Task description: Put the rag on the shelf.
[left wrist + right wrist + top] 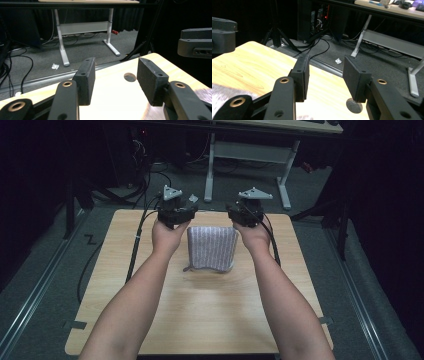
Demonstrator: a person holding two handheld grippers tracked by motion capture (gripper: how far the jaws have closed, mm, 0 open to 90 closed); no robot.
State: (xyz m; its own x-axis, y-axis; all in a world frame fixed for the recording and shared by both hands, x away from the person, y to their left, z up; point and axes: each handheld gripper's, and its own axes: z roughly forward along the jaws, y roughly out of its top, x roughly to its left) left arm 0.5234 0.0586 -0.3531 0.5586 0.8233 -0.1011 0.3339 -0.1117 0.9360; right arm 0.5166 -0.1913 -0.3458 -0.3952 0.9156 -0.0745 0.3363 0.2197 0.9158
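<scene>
Both grippers, left gripper (176,214) and right gripper (247,213), hover with jaws wide apart and empty. They flank the far corners of the folded cloth (212,248) on the table (210,315), seemingly poised to pinch it.

In the high view both forearms are cut off by the near edge, and the hands hide the jaws of the left gripper (175,212) and right gripper (246,212). The folded cloth (212,248) shows as a blurred sliver at the near edge in the gripper views. The far desk (280,125) is cropped at the top.
</scene>
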